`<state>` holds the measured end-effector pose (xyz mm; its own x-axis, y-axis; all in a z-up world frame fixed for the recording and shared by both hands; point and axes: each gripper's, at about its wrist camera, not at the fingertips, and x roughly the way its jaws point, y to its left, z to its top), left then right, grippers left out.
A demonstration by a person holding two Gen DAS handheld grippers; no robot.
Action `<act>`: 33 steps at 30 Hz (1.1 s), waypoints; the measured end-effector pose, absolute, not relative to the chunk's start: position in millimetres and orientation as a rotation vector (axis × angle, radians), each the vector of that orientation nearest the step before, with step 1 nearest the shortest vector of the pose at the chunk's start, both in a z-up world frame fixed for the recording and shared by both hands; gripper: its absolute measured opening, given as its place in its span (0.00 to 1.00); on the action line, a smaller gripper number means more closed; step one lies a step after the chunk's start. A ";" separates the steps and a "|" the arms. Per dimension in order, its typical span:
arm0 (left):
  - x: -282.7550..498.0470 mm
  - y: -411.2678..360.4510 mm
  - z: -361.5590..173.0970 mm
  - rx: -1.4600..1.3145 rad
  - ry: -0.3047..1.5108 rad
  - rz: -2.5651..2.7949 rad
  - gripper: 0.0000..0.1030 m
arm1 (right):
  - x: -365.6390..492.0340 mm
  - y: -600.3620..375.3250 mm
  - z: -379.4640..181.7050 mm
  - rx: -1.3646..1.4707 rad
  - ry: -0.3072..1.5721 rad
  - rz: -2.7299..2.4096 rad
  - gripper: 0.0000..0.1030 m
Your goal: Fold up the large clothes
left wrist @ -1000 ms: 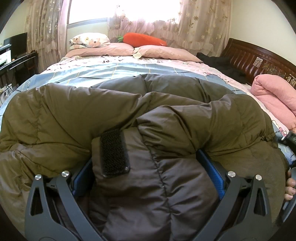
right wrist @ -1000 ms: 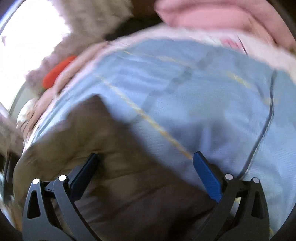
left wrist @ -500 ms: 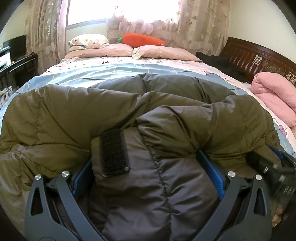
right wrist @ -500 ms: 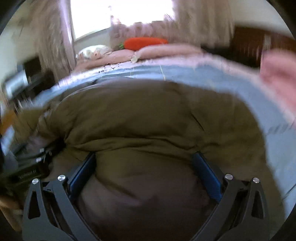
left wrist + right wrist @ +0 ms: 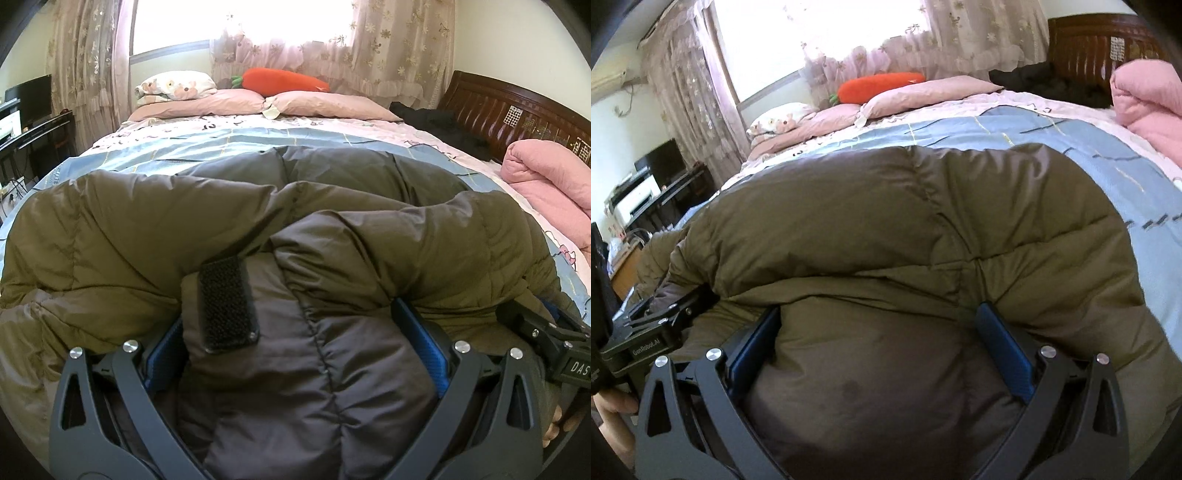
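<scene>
A bed (image 5: 258, 136) with a blue patterned cover fills the room ahead of me, pink pillows (image 5: 325, 105) and a plush carrot (image 5: 280, 79) at twelve o'clock beneath curtained windows. Through my left camera, the big olive puffer coat (image 5: 147, 229) lies heaped across the near half of the bed. My left claw (image 5: 295, 339) is spread wide, a thick fold of the coat bulging between its blue pads (image 5: 424, 343), and a black velcro strip (image 5: 225, 306) sits at ten o'clock from the claw's middle. At four o'clock my right claw (image 5: 546, 336) pokes in beside the coat's edge.

Through my right camera, the coat (image 5: 886, 221) mounds up in front, the blue cover showing at two o'clock. My right claw (image 5: 879, 343) is likewise spread around a padded bulge, its pads (image 5: 1004, 350) pressing into the fabric. My left claw (image 5: 653, 325) shows at nine o'clock, buried in the coat.
</scene>
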<state>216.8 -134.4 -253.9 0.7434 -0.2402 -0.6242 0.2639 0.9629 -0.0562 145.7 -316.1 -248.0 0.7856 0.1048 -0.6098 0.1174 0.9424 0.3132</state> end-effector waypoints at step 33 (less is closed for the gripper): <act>38.5 -25.2 -201.6 -0.364 0.854 -0.064 0.98 | -27.0 -264.2 -181.2 0.687 0.852 -0.244 0.99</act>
<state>38.5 -25.2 -201.6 0.6593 -0.1999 -0.7249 -0.0891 0.9365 -0.3393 -27.0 -264.2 -181.2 0.6464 0.0674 -0.7600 0.4597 0.7606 0.4584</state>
